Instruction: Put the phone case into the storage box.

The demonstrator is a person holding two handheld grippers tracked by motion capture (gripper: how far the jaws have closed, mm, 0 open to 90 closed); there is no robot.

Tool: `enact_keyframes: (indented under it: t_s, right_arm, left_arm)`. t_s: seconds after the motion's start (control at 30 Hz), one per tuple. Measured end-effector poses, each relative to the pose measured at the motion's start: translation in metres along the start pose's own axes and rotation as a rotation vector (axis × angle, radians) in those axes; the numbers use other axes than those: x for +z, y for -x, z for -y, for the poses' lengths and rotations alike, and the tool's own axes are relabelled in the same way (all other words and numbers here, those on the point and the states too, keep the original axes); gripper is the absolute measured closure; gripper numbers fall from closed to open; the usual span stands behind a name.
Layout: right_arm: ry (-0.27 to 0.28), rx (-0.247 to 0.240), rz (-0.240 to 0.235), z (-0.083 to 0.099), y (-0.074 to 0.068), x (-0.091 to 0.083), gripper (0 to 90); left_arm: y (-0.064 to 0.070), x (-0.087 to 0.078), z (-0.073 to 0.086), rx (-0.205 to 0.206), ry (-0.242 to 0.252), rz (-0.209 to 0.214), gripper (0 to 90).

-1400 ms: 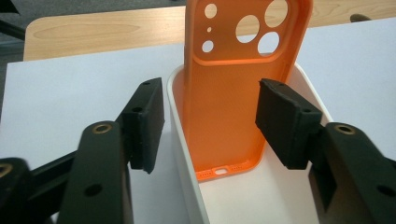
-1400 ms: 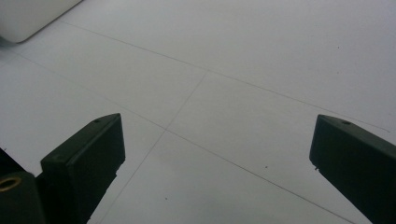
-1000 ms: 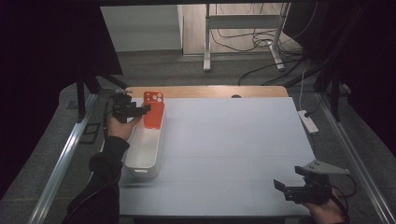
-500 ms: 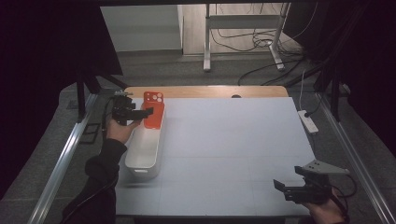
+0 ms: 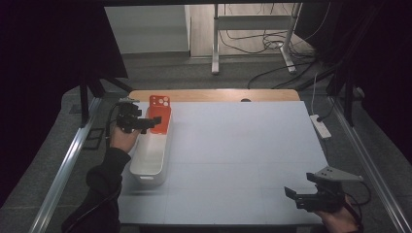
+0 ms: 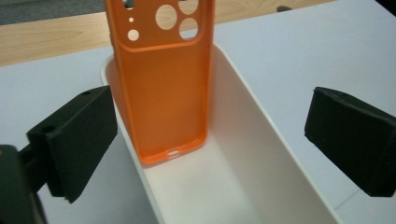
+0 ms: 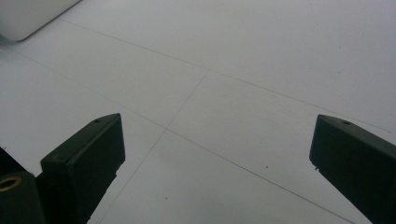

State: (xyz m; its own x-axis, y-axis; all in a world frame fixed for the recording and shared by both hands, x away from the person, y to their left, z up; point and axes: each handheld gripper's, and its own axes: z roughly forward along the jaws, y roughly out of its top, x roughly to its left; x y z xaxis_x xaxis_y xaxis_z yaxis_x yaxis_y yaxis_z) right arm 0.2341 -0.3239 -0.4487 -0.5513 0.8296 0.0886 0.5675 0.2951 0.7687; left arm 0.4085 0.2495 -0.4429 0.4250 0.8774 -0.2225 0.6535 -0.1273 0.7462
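Note:
An orange phone case [image 5: 159, 113] [image 6: 166, 88] stands on end inside a long white bin [image 5: 150, 150] [image 6: 243, 154], leaning on the bin's far end wall with its camera holes uppermost. My left gripper [image 5: 145, 122] [image 6: 210, 140] hangs open just near of the case, over the bin's left rim, with nothing between its fingers; the case is apart from both. My right gripper [image 5: 295, 193] [image 7: 219, 158] is open low over the table's near right corner, holding nothing.
The white table top [image 5: 243, 145] has a wooden strip [image 5: 218, 95] along its far edge. A white power strip [image 5: 320, 125] lies off the right side. A metal rail [image 5: 63, 170] runs along the left. A corner of the bin [image 7: 32, 16] appears in the right gripper view.
My left gripper has drawn slightly back and left from the orange case, which now stands by itself in the bin. The right gripper has stayed put.

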Motion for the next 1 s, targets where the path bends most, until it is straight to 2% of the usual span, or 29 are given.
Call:
enact_keyframes:
  t_s: [0.5, 1.0]
  right_arm:
    - [-0.001, -0.002, 0.003, 0.000, -0.001, 0.000, 3.4]
    - [-0.003, -0.003, 0.005, 0.000, -0.001, 0.000, 3.1]
  left_arm:
    - [0.013, -0.009, 0.007, 0.054, 0.010, 0.006, 0.3]
    - [0.028, -0.023, 0.012, 0.109, 0.033, 0.043, 0.0]
